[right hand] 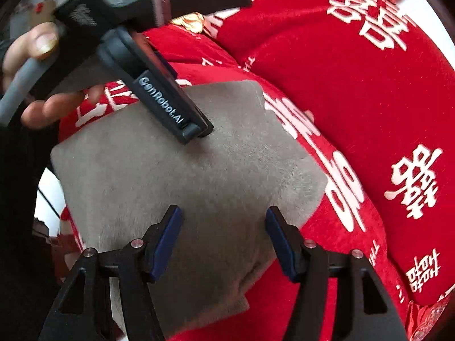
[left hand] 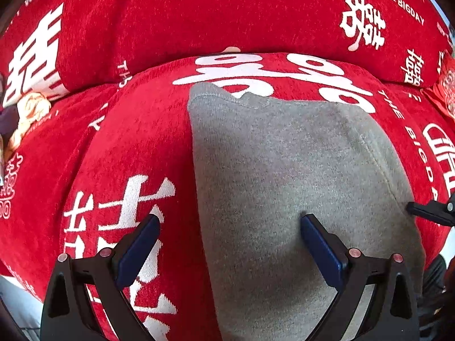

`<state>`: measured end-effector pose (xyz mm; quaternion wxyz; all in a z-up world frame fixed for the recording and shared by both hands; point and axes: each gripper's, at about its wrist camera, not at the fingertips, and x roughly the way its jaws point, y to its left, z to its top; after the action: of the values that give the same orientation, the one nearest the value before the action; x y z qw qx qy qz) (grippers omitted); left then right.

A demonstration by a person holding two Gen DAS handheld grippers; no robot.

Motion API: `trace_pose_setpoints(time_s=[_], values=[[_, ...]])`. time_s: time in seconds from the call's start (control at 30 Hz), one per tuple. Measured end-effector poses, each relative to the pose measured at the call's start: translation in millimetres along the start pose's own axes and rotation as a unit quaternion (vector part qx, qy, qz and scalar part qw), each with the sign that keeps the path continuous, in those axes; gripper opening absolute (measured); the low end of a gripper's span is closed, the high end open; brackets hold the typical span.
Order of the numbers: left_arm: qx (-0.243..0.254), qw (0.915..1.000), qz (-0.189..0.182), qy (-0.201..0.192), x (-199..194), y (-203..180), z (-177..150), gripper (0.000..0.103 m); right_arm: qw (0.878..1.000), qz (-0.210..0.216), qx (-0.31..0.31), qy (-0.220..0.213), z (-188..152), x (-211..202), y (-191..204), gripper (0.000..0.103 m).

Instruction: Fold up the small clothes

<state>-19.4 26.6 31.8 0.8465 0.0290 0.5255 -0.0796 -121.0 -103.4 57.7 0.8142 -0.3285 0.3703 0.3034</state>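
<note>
A grey folded garment (left hand: 284,176) lies flat on the red seat cushion (left hand: 136,142). My left gripper (left hand: 229,218) stands open above the garment's left edge, one pad over the grey cloth and the other over the red cover. A finger of the right gripper (left hand: 426,213) shows at the garment's right edge. In the right wrist view the grey garment (right hand: 176,176) fills the middle, and my right gripper (right hand: 223,209) hangs open over its near part with nothing pinched. One of the left gripper's fingers (right hand: 170,108), held by a hand (right hand: 42,45), touches the cloth's top.
The red back cushion (left hand: 227,14) with white characters rises behind the seat. Red packets (left hand: 446,91) lie at the right end and a pale golden object (left hand: 28,113) at the left. Pale floor (right hand: 48,193) shows past the seat's front edge.
</note>
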Motion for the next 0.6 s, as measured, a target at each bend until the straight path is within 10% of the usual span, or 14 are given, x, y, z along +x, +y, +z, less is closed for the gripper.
trace_pose_setpoints(time_s=[0.6], values=[[-0.003,0.998,0.048,-0.042,-56,-13,-39,0.1,0.997,-0.054,0.052,0.024,-22,-53,32,0.069]])
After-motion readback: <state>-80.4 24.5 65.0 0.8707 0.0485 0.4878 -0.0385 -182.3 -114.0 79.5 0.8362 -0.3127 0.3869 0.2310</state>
